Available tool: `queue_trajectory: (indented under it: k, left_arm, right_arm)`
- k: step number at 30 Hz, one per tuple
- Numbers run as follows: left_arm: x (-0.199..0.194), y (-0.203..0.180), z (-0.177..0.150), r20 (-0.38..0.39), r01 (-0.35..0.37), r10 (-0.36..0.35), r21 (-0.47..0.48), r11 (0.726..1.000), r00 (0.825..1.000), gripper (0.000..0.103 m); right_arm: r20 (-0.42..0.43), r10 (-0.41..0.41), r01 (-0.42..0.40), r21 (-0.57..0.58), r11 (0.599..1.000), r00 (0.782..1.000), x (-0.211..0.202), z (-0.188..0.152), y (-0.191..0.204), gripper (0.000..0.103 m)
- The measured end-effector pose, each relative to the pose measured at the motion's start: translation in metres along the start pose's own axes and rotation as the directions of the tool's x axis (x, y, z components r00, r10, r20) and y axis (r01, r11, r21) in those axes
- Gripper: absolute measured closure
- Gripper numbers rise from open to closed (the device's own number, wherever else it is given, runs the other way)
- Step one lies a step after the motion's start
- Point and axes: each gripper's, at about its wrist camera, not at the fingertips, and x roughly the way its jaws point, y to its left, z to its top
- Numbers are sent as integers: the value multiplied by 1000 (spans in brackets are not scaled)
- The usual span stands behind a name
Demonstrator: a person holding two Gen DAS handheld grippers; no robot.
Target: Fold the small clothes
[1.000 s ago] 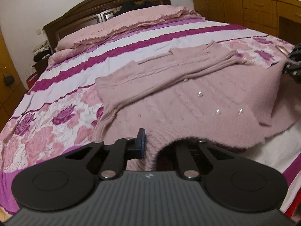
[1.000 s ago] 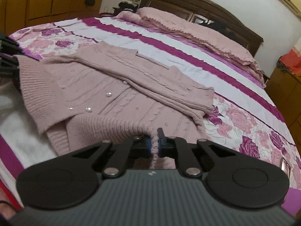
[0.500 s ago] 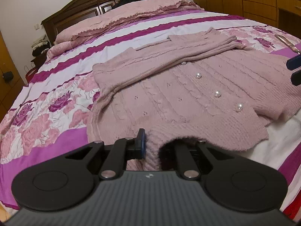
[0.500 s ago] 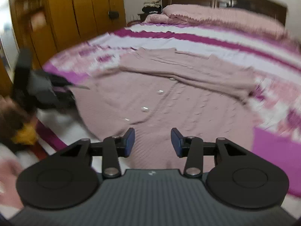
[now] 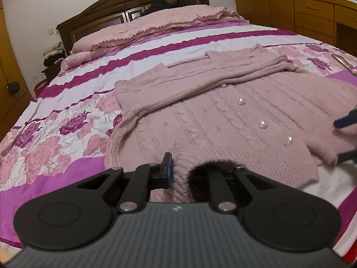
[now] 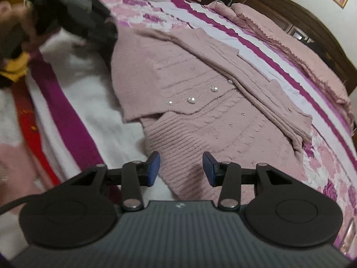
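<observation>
One left gripper (image 5: 178, 174) pinches cardigan (image 5: 223, 120); right gripper (image 6: 181, 167) gapes empty.

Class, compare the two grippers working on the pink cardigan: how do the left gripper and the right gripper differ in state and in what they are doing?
1. The left gripper is shut on the pink cardigan, pinching its ribbed hem; the right gripper holds nothing.
2. The left gripper's jaws are together, while the right gripper's jaws stand apart, having just been opening over the hem.

Shared: both have blue-padded black fingers and sit at the cardigan's hem.
</observation>
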Motion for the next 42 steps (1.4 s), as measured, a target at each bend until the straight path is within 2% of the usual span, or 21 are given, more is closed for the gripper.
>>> queue_trajectory:
  k: [3,6,8,10,12,13,14,17,20,22,25,26,27,28,29,32,34,42]
  left_arm:
    - [1,0,0,-2,-5,5,2,1000,1000,91]
    - [3,1,-2,-6,-10,10,-11,1000,1000,91]
    - [3,2,-2,-10,-10,10,-23,1000,1000,91]
    - [3,3,-1,-11,-7,7,-31,999,1000,91]
    - [2,3,1,-7,-5,5,-34,999,1000,91]
    - [1,3,2,-5,-4,4,-35,999,1000,91]
    - [1,3,2,-3,-4,4,-36,999,1000,91]
    - [0,3,2,-2,-6,6,-34,999,1000,91]
    - [1,2,1,-5,-12,12,-24,1000,1000,91]
    - [1,2,0,-4,-11,11,-26,1000,1000,91]
    - [0,1,-1,-1,-16,16,-24,1000,1000,91]
    - [0,0,-1,1,-16,16,-22,1000,1000,91]
    - [-1,0,-2,4,-16,16,-21,1000,1000,91]
    - [-2,-1,-2,6,-13,13,-19,1000,1000,91]
    - [-3,-2,-1,11,-11,11,-17,1000,1000,91]
    - [-6,-3,8,36,-17,18,-7,1000,999,92]
    - [-8,-1,19,60,-23,23,-7,1000,998,92]
    - [3,18,81,143,-62,65,-20,998,988,92]
  right_arm:
    - [-10,-109,109,-42,993,994,9,-3,5,58]
    - [-24,-266,264,-67,962,964,9,-9,2,58]
    - [-45,-242,242,3,970,969,1,-11,-7,58]
    - [-24,-141,142,72,987,990,-15,-10,-10,58]
    - [-9,-57,58,75,996,998,-23,-9,-5,57]
    - [-10,-32,33,64,997,999,-23,-9,-1,50]
    - [-14,-23,24,40,999,1000,-20,-9,4,47]
    - [-34,-88,87,-32,996,996,-4,-10,15,47]
    - [-35,-164,165,16,986,986,8,-7,4,48]
    - [-48,-238,241,53,969,970,11,-6,-10,47]
    - [-63,-306,307,13,951,950,19,-9,-16,48]
    - [-56,-305,306,13,952,951,17,-12,-16,52]
    - [-49,-291,292,21,956,955,13,-14,-17,61]
    - [-41,-273,274,33,961,961,11,-15,-17,89]
    - [-32,-276,278,42,960,960,7,-14,-16,86]
    - [31,-340,339,18,941,940,-1,-6,-21,87]
    - [51,-344,343,38,939,937,-3,5,-34,87]
    - [113,-427,420,76,904,897,10,46,-88,87]
